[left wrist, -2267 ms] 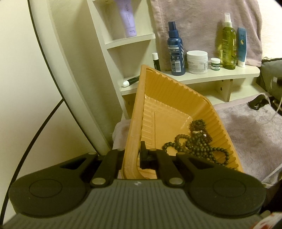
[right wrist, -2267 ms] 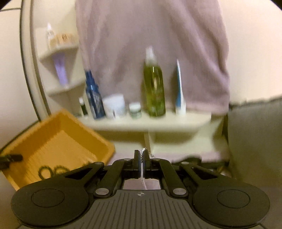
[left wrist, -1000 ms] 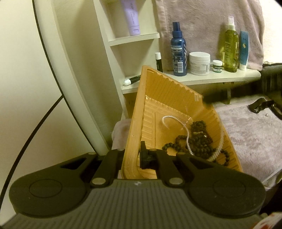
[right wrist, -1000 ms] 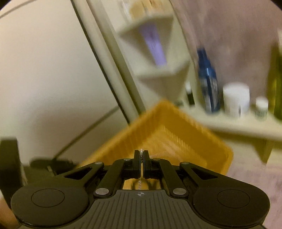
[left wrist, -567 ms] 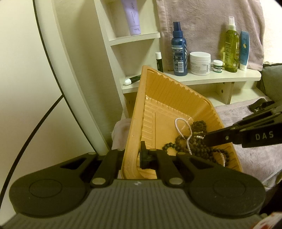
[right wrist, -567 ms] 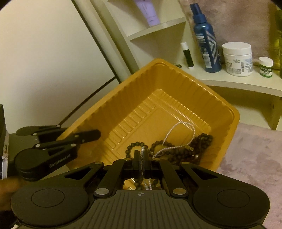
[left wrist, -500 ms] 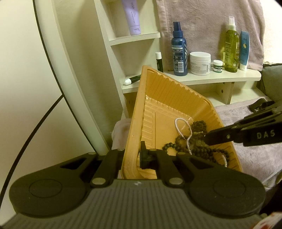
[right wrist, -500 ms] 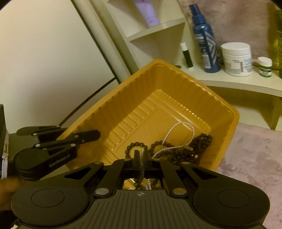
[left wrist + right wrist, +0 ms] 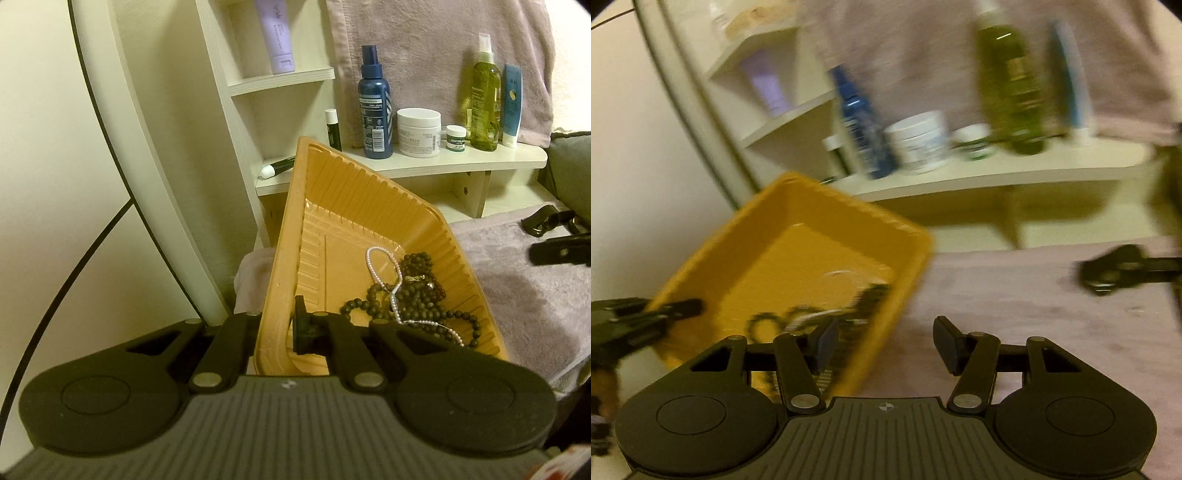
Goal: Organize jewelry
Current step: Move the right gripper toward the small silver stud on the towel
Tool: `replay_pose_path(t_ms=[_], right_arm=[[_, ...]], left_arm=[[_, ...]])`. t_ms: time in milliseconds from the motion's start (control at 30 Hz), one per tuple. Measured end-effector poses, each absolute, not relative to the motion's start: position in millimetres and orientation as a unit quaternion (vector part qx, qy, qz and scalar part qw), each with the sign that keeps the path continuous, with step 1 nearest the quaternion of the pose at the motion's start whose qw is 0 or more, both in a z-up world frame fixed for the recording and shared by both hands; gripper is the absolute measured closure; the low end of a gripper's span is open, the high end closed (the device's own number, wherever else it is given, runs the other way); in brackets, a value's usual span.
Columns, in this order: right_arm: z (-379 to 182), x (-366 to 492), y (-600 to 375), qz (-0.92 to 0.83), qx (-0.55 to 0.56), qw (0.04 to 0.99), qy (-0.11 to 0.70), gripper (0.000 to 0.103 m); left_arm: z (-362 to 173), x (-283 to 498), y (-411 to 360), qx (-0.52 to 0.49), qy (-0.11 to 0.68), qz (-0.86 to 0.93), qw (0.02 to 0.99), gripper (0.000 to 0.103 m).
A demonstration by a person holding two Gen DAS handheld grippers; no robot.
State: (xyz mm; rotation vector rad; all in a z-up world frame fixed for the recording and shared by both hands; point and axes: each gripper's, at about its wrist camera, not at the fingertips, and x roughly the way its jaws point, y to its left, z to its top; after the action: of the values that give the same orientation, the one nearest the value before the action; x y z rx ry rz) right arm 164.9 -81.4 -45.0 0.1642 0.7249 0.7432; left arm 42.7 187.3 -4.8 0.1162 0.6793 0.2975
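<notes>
the left hand-held gripper (image 9: 275, 332) is clamped on the near wall of the orange tray (image 9: 354, 206), holding it tilted. inside lie a dark bead necklace (image 9: 421, 295) and a white pearl strand (image 9: 384, 266) draped over it. the right hand-held gripper (image 9: 882, 345), its jaws just opened wide with nothing between them, hangs over the tray's right edge and the mauve towel (image 9: 1015, 295).

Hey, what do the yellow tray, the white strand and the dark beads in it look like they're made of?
Yellow tray: thin moulded plastic, semi-glossy, judging by its ribbed walls and soft sheen.
White strand: tiny pale, lustrous beads, pearl-like; real or imitation can't be told.
Dark beads: round and matte, possibly wood or stone; the look leaves it open.
</notes>
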Motion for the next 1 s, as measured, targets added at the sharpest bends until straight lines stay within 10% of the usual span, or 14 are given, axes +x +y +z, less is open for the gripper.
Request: replay_pose_path(t_ms=[1000], right_arm=[[-76,166,-181,0.153,0.001,0.939,0.309,0.046]], left_arm=[[-3,44,183,0.066,0.336,0.149,0.928,0.099]])
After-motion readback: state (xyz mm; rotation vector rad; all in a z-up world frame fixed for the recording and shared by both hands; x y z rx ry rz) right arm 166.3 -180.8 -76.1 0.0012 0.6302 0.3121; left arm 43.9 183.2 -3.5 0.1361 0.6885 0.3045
